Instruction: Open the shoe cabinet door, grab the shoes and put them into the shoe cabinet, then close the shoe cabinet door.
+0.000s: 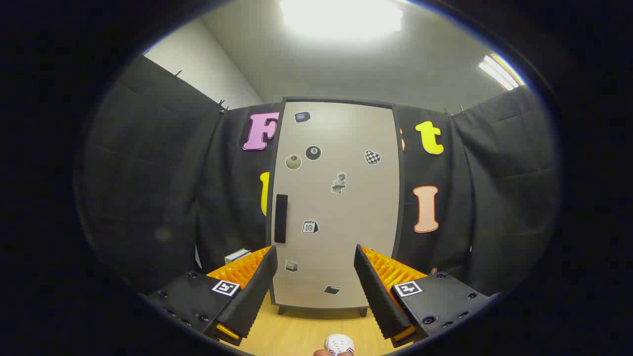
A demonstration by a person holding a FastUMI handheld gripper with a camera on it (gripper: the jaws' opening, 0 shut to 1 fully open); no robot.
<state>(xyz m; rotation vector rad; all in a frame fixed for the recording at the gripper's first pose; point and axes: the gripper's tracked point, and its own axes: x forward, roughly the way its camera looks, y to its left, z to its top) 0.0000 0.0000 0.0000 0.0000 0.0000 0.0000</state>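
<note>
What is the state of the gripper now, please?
Gripper: open, holding nothing, facing the closed cabinet door.

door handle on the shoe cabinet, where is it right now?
In the gripper view the dark vertical handle sits on the left edge of the closed cabinet door, about mid-height, beyond and just above the left finger of the open gripper.

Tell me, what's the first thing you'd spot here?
The cabinet stands straight ahead beyond the fingers, its pale door shut and dotted with stickers, with a dark handle on its left edge. The gripper is open with nothing between the fingers. A small white shoe peeks up from the wooden floor just below them.
</note>
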